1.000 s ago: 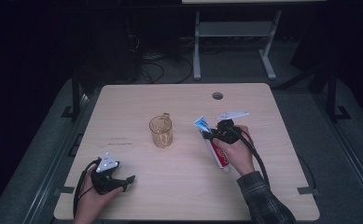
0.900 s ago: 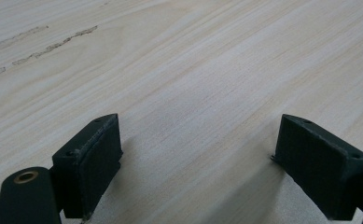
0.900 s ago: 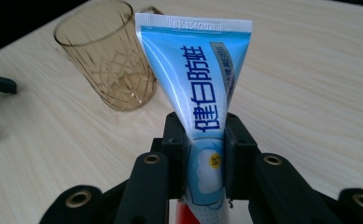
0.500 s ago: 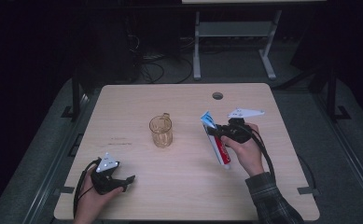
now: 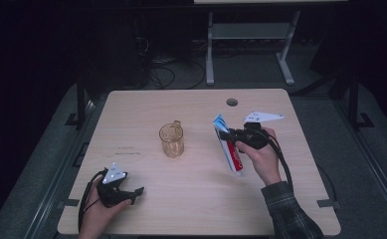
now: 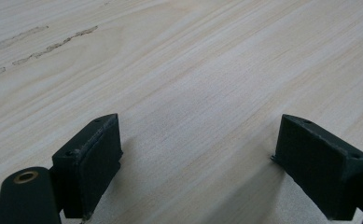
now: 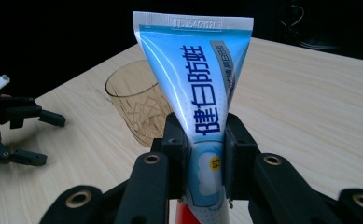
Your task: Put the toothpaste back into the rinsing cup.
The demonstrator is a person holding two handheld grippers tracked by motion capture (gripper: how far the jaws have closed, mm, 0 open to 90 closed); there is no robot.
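Note:
A blue, white and red toothpaste tube (image 5: 227, 144) hangs lifted off the table at its right side, crimped end up. My right gripper (image 5: 234, 135) is shut on its middle; in the right gripper view both pads press the tube (image 7: 198, 93) between them. An amber glass cup (image 5: 171, 139) stands upright at the table's centre, left of the tube, and shows behind it as the cup (image 7: 135, 102). My left gripper (image 5: 134, 193) rests near the front left edge, open; its fingers (image 6: 93, 154) stand wide apart over bare wood.
The light wooden table (image 5: 131, 109) has a round cable hole (image 5: 232, 102) at the back right. A faint scuff mark (image 5: 127, 148) lies left of the cup. Dark floor, cables and a metal stand (image 5: 250, 35) lie beyond the far edge.
The right hand lifted the toothpaste tube up and slightly to the right, tilting it more upright. The left gripper stayed put.

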